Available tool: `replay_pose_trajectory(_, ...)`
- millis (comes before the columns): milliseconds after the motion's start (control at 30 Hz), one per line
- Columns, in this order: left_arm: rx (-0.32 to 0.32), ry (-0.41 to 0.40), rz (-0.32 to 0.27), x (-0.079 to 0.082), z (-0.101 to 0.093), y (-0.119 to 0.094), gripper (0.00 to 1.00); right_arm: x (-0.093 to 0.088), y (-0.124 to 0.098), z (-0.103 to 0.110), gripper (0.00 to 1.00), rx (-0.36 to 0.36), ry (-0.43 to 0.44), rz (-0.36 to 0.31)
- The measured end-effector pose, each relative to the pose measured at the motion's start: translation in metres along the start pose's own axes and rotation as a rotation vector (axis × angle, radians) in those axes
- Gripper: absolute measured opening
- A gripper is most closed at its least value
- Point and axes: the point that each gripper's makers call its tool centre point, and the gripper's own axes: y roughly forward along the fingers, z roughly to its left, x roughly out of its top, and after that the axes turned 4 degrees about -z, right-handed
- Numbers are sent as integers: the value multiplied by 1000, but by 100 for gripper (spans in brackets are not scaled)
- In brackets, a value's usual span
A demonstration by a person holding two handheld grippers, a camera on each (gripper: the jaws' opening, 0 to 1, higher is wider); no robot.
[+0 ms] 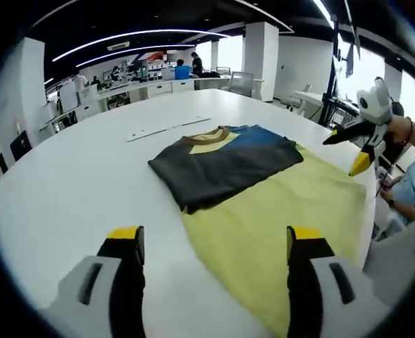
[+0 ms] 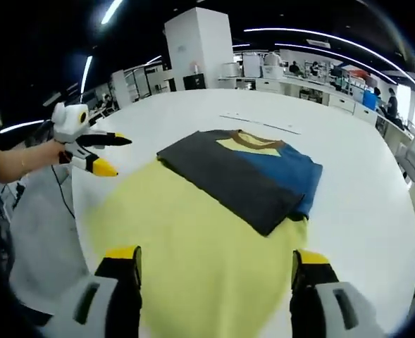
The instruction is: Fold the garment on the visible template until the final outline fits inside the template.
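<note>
Grey and blue, the folded garment (image 1: 221, 163) lies on the yellow template (image 1: 285, 225) atop the white table (image 1: 66, 190). Thin white strips (image 1: 166, 128) lie beyond. My left gripper (image 1: 214, 243) and right gripper (image 2: 216, 264) hover spread, empty.

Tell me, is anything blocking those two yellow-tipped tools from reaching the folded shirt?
Nothing visible does. The folded grey, blue and yellow T-shirt lies on the flat yellow template sheet; between it and the left hand-held gripper and the right hand-held gripper there is bare sheet and white table.
</note>
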Motion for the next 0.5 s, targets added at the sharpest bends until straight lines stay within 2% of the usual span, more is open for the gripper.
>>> replay_pose_trajectory(200,-49,51,38,-16,-19,-18,89,-16,-20,12,88,58,-48,39)
replay_pose_trajectory(333,-72,58,41,-23,-29,-27,92,-32,-30,23,87,110,-123,89)
replay_pose_trajectory(500,-93,55,53,-29,-38,-35,94,-48,-36,34,83,147,-131,129)
